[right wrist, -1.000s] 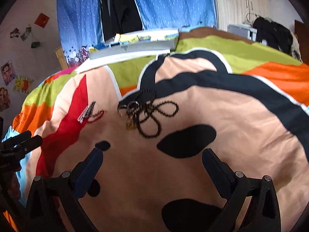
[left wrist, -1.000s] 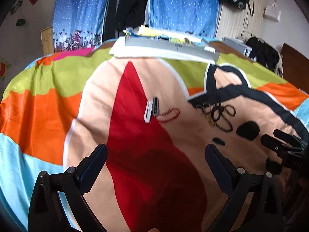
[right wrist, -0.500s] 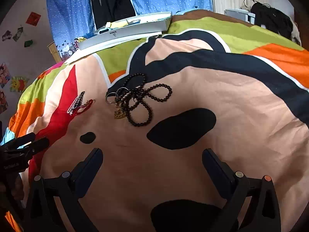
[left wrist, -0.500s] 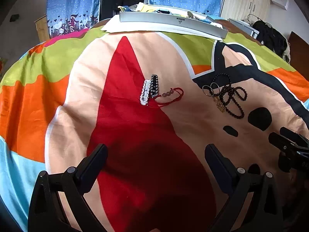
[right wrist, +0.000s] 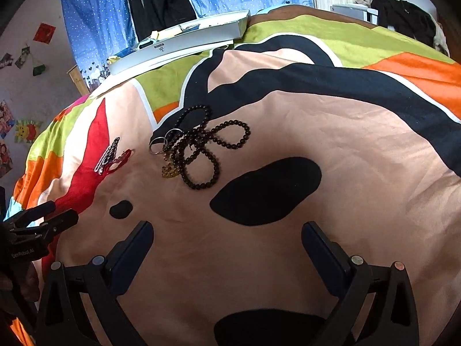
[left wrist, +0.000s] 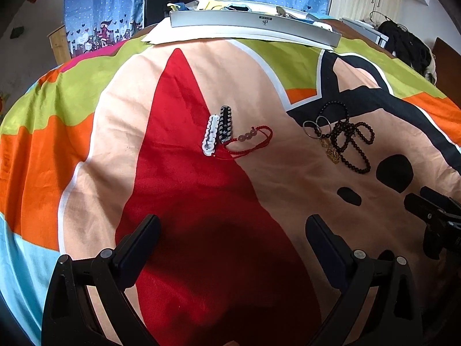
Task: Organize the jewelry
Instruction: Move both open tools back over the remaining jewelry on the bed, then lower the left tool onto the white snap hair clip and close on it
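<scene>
Between the spread fingers of the left gripper [left wrist: 232, 232] lies only the red patch of the bedspread [left wrist: 86, 132]; its jaws stand wide and grasp nothing. Ahead of them, on the edge of that red patch, a white hair clip [left wrist: 210, 139] and a black hair clip [left wrist: 225, 124] lie side by side, touching or nearly so, with a red cord bracelet [left wrist: 253, 141] strung with a few pale beads curling off to their right. Farther right, well apart from the clips, sits a tangle of dark bead bracelets [left wrist: 350, 141], with two thin metal rings [left wrist: 317, 127] at its left edge and a small gold charm [left wrist: 331, 152] just below them.

The right gripper [right wrist: 227, 239] is likewise released, fingers far apart over peach cloth with a large black blotch between and beyond them, holding nothing. From its view the dark bead bracelets [right wrist: 201, 152] lie straight ahead, loops overlapping; the metal rings [right wrist: 161, 142] and the gold charm [right wrist: 170, 170] sit at the heap's left side, and the clips with the red cord bracelet [right wrist: 121, 157] lie farther left. How many separate bead strands make up the tangle is hard to tell, perhaps two or three.

At the far edge of the bedspread rests a long, shallow grey tray [left wrist: 253, 24] holding assorted small items, on white paper. Behind it hang blue dotted curtains [left wrist: 100, 5]
</scene>
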Available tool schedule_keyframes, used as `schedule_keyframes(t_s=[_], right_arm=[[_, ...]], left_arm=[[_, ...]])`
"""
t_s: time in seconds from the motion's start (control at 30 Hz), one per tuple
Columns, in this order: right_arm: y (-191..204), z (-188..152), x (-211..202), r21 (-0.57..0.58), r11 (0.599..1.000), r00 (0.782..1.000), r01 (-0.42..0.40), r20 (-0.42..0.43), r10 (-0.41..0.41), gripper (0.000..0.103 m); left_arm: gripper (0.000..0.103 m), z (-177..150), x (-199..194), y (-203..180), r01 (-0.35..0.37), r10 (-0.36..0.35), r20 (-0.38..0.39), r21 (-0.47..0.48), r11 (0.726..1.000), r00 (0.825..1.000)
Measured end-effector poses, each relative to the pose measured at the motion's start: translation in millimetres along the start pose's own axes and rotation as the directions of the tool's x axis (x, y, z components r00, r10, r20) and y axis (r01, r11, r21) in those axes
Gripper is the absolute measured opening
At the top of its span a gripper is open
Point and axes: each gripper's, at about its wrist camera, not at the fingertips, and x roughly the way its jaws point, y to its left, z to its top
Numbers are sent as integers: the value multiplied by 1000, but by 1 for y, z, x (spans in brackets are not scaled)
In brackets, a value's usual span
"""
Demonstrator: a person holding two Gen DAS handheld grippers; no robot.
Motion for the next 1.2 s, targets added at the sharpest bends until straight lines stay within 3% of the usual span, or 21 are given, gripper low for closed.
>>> schedule_keyframes(t_s=[0.33,0.47,0.67,0.77,0.83,0.97,1.03,1.2], right_arm=[[8,37,24,-124,992,1000,-8,23,11,103],[14,51,43,-174,984,999,-28,15,31,103],[23,63,65,-224,973,999,-44,-5,44,91],[25,69,71,-236,971,999,-35,6,38,82],[25,72,73,-235,972,999,-25,14,29,80],[27,74,78,-239,971,999,-19,24,26,76],[30,74,82,-254,967,999,-23,19,28,67],[40,77,97,-269,963,1000,-20,5,22,57]], left_arm=[[98,25,18,14,-15,14,36,6,1000,999],[98,38,25,21,11,-11,67,4,1000,998],[96,55,34,36,58,-57,98,-4,998,994],[79,59,41,42,71,-71,85,5,997,994],[60,61,47,45,82,-83,62,18,996,995],[51,59,56,52,104,-105,31,20,994,994],[42,58,61,55,112,-112,12,17,994,994],[31,59,74,57,74,-74,-33,-2,997,997]])
